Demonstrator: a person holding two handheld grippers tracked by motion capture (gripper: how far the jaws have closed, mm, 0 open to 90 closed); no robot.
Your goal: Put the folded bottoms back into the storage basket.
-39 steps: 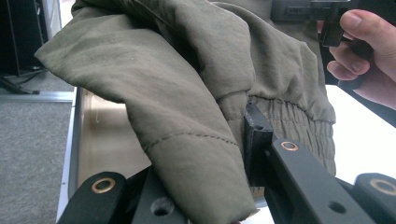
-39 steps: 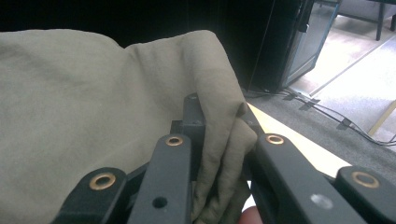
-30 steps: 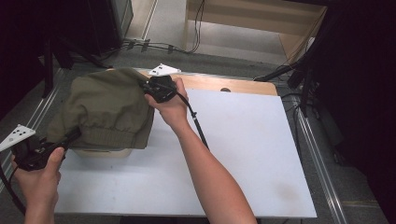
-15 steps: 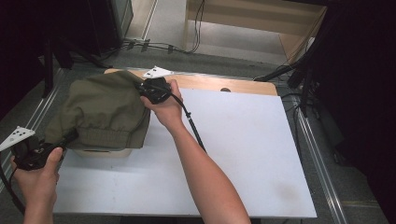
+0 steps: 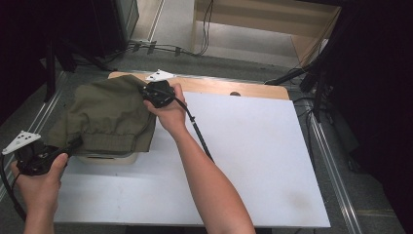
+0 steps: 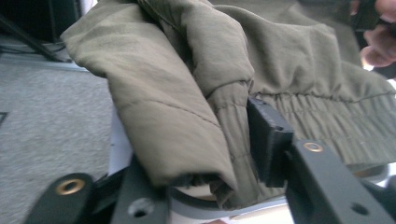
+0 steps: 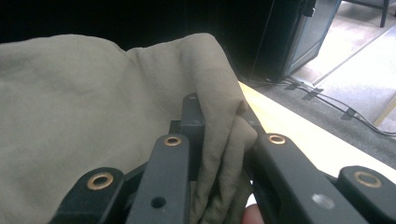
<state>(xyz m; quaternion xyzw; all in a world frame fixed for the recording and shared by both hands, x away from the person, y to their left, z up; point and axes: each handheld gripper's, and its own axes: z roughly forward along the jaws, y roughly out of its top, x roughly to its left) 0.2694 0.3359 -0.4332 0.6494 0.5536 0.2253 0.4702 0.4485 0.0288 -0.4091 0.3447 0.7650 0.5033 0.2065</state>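
1. High view: the left gripper (image 5: pixel 73 145) is sitting at the table's (image 5: pixel 263 161) left edge, held in the person's left hand (image 5: pixel 41 183), with its jaws reaching into the near hem of the garment (image 5: pixel 107 114).
2. Left gripper view: the left gripper (image 6: pixel 219 154) has just been opening its jaws; a folded, gathered edge of the garment (image 6: pixel 187 93) is lying between them, the right pad is resting against the elastic band, and the grip is looking loose rather than pinched.
3. High view: the olive garment is lying bunched on the table's far left corner, draping over a pale, rounded container (image 5: pixel 109 157) whose rim is peeking out under its near edge.
4. High view: the right gripper (image 5: pixel 146 92) is pressing at the garment's far right corner, held in the right hand (image 5: pixel 168 109), with its cable (image 5: pixel 197 131) trailing along the forearm.
5. Right gripper view: the right gripper (image 7: pixel 224 154) is clamping a thick fold of the garment (image 7: pixel 93 102) tightly between its nearly closed jaws.
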